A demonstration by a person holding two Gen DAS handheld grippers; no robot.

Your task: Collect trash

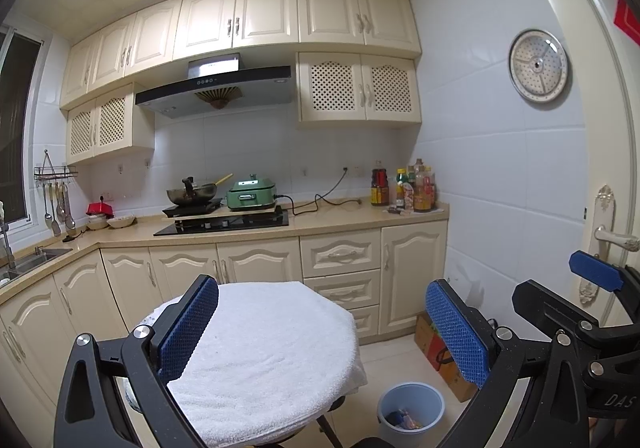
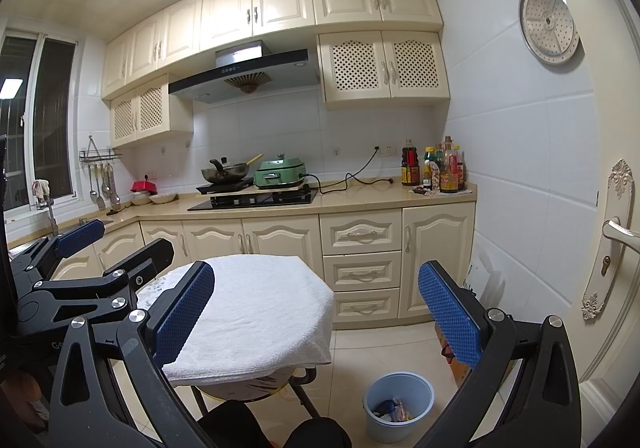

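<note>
Since both claws are wide open and hold nothing, the left claw and right claw hang over the towel. The trash sits in the bin on the floor. It looks light and crinkly; the bin's rim seems best to pinch.

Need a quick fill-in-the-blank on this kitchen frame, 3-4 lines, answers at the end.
1. The round table is covered by a white ____.
2. The blue bin stands on the floor and already holds some ____.
3. Both the left gripper and the right gripper have their jaws ____ and hold nothing.
4. On the stove, beside the wok, sits a ____ electric cooker.

Missing words: towel; trash; open; green
</note>
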